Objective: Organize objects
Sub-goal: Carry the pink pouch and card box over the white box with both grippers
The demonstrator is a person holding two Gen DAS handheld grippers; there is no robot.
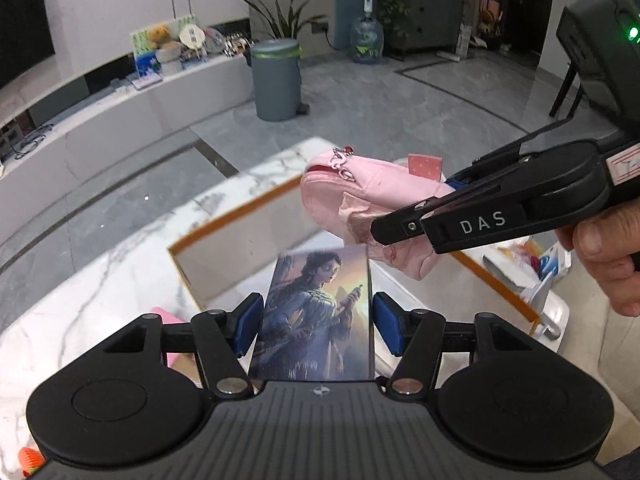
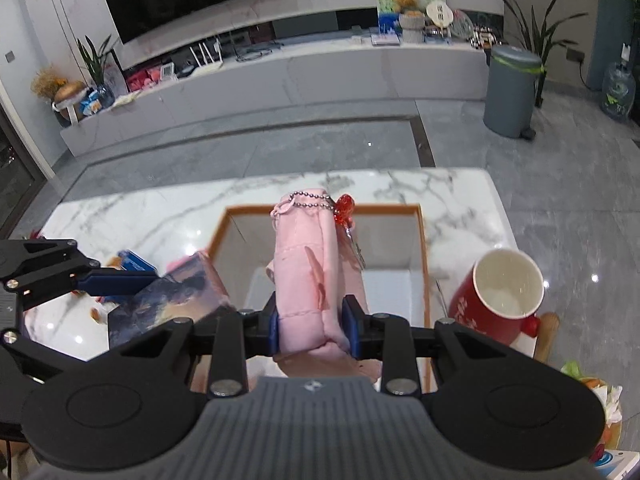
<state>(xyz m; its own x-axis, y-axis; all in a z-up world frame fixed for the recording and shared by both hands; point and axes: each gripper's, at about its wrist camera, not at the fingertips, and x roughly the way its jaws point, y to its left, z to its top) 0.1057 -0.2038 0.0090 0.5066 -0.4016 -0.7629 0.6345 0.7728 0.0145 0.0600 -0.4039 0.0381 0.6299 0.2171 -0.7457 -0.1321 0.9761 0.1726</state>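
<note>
My left gripper [image 1: 318,330] is shut on a picture card [image 1: 318,316] showing a painted figure, held upright over the near edge of an open box with an orange rim [image 1: 236,216]. My right gripper [image 2: 314,326] is shut on a pink fabric pouch [image 2: 308,264] with a bead chain and a red charm [image 2: 345,208], held above the box's white inside [image 2: 388,288]. In the left wrist view the pouch [image 1: 360,196] hangs from the right gripper [image 1: 404,224] above the box. In the right wrist view the card [image 2: 168,300] sits left of the pouch.
The box stands on a white marble table [image 2: 160,216]. A red mug [image 2: 496,300] stands right of the box. Small items lie left of the box [image 2: 136,264] and at the table's right end [image 1: 536,276]. A grey bin [image 1: 276,80] stands on the floor beyond.
</note>
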